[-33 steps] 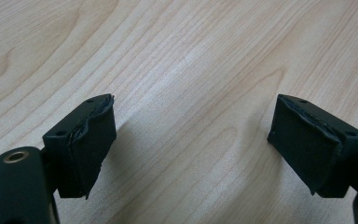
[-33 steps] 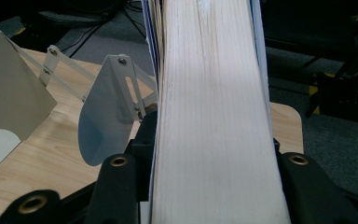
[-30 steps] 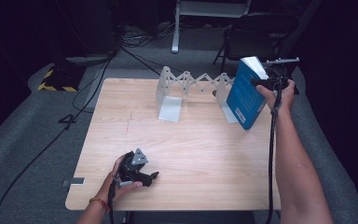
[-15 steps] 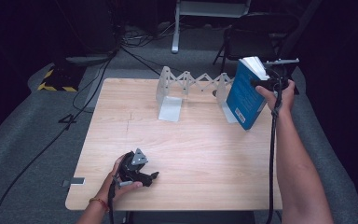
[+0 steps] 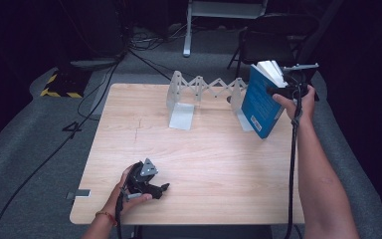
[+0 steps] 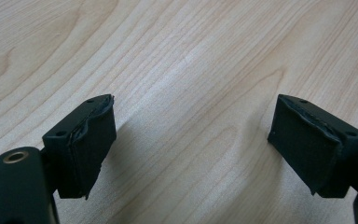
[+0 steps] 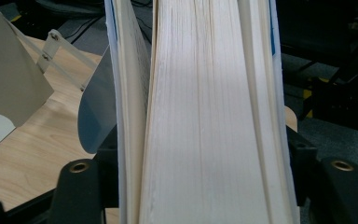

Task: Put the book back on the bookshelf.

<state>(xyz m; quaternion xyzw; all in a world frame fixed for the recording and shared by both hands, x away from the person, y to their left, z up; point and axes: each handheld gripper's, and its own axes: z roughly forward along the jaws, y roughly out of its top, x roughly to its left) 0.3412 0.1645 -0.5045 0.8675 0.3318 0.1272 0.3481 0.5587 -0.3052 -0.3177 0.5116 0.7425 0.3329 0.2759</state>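
Lower left of the high view: the left claw [image 5: 165, 188] rests on the counter [image 5: 219, 164] in the person's left hand [image 5: 129, 186]. In the left gripper view its pads [image 6: 91, 140] stand spread with bare wood grain between them. It carries nothing and takes no part in the work in hand.

Upper centre of the high view: a folding book rack [image 5: 206, 92] stands on the far part of the counter, with a grey end plate at each side joined by a zigzag lattice. No book stands between the plates.

Upper right of the high view: a blue book [image 5: 261, 102] is tilted, its lower corner touching or just above the counter beside the rack's right end plate, its top leaning toward the right edge of the frame. The right claw [image 5: 278, 91] reaches to the book's page side near the top. In the right gripper view the page block [image 7: 200, 116] sits between the jaws, and the jaws have just been opening. Whether the pads press on the covers at this moment cannot be told from the pictures.

Status, as a judgement: the book has reached the rack's right end and release appears under way. Remaining: confirm the book stands supported against the plate, then clear the right claw.
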